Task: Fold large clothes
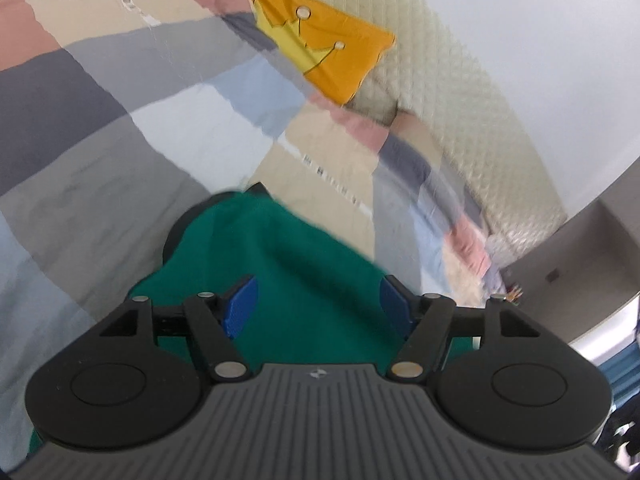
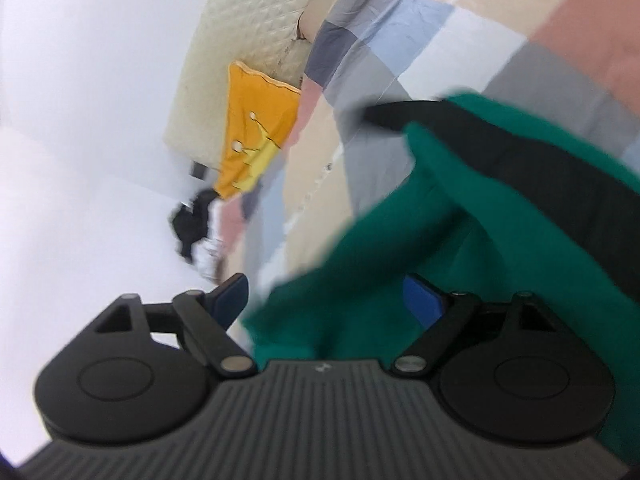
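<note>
Clearly the green garment [image 1: 288, 272] is soft, light and floppy on the bed [image 1: 80, 128]; both grippers' fingers [image 1: 240, 308] [image 2: 230, 296] stand released, so regrip at an edge or corner.

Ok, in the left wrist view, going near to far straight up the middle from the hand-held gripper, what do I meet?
Left hand-held gripper, jaws open → green garment lying between the fingers, not pinched → patchwork bedspread → orange cushion with a crown → quilted cream headboard → white wall.
</note>
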The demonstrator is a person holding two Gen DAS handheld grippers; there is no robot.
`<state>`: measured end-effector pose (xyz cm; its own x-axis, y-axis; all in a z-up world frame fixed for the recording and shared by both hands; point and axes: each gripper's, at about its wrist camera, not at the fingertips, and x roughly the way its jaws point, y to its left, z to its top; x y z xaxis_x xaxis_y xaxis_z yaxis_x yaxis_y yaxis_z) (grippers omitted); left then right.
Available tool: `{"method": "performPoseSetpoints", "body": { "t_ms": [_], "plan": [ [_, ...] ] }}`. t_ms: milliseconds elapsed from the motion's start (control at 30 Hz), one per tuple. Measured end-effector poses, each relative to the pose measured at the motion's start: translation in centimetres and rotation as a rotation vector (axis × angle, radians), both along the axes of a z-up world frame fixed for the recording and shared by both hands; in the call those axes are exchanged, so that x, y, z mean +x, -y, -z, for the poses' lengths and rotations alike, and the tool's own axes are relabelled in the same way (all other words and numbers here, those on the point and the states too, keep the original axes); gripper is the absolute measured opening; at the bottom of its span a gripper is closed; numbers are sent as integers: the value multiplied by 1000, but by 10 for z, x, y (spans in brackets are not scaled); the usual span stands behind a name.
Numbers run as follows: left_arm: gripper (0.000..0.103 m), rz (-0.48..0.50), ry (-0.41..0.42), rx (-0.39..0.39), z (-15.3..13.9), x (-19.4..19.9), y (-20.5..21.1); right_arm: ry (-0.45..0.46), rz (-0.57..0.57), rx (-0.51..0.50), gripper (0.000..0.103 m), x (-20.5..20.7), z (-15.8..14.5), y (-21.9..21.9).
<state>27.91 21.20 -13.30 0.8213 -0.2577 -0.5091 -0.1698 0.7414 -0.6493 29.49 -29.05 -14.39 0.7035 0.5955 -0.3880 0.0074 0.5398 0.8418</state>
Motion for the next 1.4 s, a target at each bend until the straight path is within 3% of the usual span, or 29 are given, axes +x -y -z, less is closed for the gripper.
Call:
{"method": "performPoseSetpoints", "body": {
  "t_ms": [133, 267, 500, 600, 833, 1167, 1400],
  "plan": [
    [72, 6, -49, 38, 11, 12, 6, -23, 26, -72, 85, 12, 6, -4],
    [72, 4, -89, 125, 16, 25, 13, -52, 61, -150, 82, 28, 13, 0],
    [72, 11, -161, 323, 26, 44, 28, -76, 33, -344, 79, 54, 29, -18],
    [72, 44, -233, 427, 35, 54, 36, -64, -8, -461, 79, 61, 34, -32],
    [73, 52, -262, 462, 43, 61, 37, -17, -86, -695, 82, 69, 42, -63],
    [73, 66, -208, 510, 24, 22, 52, 7, -62, -655, 81, 44, 26, -60],
    [73, 90, -111, 544, -4, -16, 71, 109, -82, -679, 80, -1, -4, -69]
  ]
}}
